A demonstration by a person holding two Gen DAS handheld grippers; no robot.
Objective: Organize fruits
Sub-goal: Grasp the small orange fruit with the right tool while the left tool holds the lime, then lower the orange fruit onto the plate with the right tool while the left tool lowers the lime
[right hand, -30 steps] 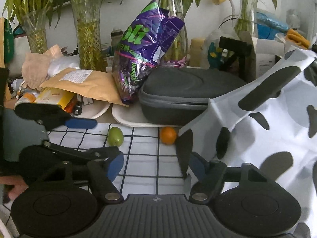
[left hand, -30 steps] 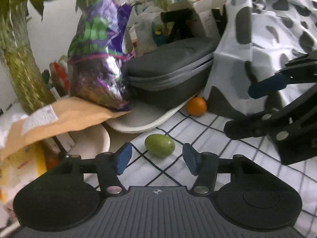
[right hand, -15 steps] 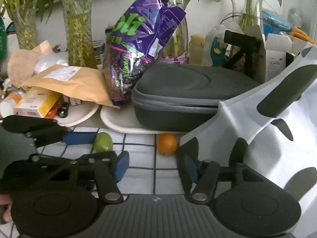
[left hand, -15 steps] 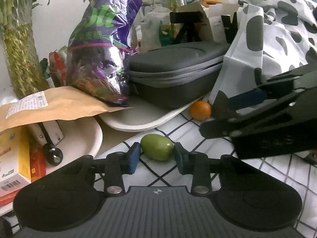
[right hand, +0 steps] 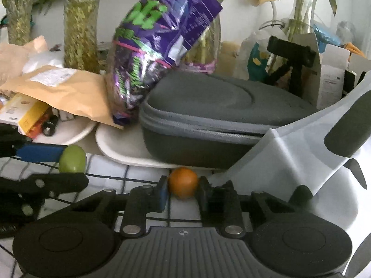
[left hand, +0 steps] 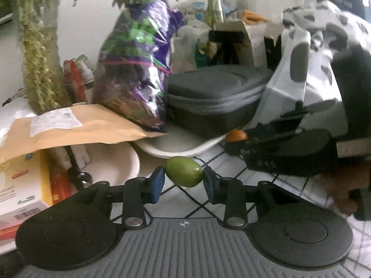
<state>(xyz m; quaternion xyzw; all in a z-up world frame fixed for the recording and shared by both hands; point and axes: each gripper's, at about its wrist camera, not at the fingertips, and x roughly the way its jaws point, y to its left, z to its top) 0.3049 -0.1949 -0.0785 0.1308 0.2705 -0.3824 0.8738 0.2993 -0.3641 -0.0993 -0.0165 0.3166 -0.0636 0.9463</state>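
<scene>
My left gripper (left hand: 184,180) is shut on a green oval fruit (left hand: 184,172), both blue pads touching its ends, just above the checked cloth. The fruit also shows in the right wrist view (right hand: 72,159), between the left gripper's fingers (right hand: 37,153). My right gripper (right hand: 183,191) is shut on a small orange fruit (right hand: 183,181) on the cloth beside the white plate. In the left wrist view the orange (left hand: 236,136) peeks out behind the right gripper (left hand: 245,139).
A white plate (right hand: 120,148) carries a grey zipped case (right hand: 220,120) and a purple snack bag (right hand: 150,46). A second plate (left hand: 116,164) sits left under a brown envelope (left hand: 69,129) and boxes. A cow-print cloth (right hand: 313,162) hangs right. Plant vases stand behind.
Both grippers moved forward and closed: the left one around the green fruit, the right one around the orange. The green fruit now sits slightly higher between the pads.
</scene>
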